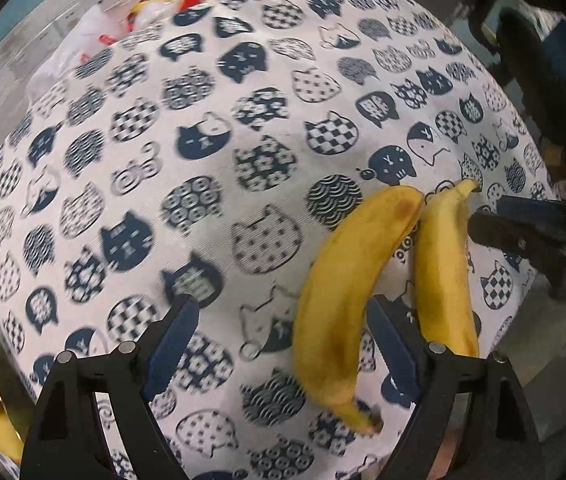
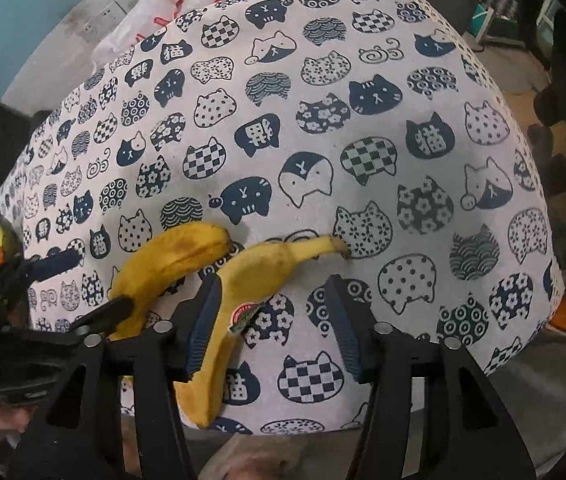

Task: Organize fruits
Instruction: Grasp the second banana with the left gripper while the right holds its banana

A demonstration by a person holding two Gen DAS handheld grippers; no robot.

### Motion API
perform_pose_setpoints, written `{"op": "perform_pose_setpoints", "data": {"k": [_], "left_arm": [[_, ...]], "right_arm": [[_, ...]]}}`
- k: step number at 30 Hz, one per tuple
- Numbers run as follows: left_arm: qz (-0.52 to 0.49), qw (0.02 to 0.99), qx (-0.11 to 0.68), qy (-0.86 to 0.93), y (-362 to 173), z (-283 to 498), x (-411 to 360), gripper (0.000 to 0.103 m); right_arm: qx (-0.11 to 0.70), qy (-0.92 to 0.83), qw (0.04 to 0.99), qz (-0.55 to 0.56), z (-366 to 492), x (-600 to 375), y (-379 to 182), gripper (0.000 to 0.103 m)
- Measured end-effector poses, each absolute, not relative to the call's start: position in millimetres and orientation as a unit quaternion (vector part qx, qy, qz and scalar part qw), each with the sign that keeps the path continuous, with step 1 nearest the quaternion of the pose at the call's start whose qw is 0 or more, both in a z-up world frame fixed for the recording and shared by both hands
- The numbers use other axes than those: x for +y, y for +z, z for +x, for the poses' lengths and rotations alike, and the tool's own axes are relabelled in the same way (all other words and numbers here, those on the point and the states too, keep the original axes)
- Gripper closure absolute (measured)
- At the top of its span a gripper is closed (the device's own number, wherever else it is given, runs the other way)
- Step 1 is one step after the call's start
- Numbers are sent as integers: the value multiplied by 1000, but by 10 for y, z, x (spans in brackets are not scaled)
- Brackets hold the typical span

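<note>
Two ripe yellow bananas lie side by side on the cat-print cloth surface (image 1: 211, 128): the spotted one (image 1: 347, 280) sits between the left tool's (image 1: 283, 344) apart fingers, the stickered one (image 2: 243, 292) against the right tool's (image 2: 275, 320) likewise apart left finger. To grip well, I judge each tool should centre on its banana's thick middle and close gently, avoiding the neighbour.

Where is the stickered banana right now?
The stickered banana lies on the cat-print cloth near its front edge, between the open right gripper fingers, beside the other banana.
</note>
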State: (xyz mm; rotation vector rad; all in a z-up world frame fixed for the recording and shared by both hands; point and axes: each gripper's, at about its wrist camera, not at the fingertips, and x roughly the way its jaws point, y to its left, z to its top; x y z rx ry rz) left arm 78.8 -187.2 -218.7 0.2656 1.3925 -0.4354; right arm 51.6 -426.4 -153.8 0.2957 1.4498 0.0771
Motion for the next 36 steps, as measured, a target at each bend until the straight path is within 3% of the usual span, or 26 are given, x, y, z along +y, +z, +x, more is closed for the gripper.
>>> {"op": "perform_pose_setpoints", "data": {"k": [8,13,16,17,18,36], "left_arm": [[162,737,621,-213,-2368,810,-2114,17],[171,740,605,-237,-2402,764,-2182,29],[171,741,596,-258,-2374,698,-2265,51],[166,740,594,-269,-2354,672,-2287,65],[172,741,592,-265,-2343,645,-2307,67],[124,759,608,-197,-2246,312,-1537,67]], "right_arm": [[667,41,727,158,504,-4176,-1646,39],[668,44,729,143,554,-4040,-1634,35],[670,42,729,135,571,-3990,-1644,33],[671,42,728,134,570,-3977,-1647,33],[671,40,728,132,571,-3965,-1651,33],[681,11,730,59,552,-3478,-1901,33]]}}
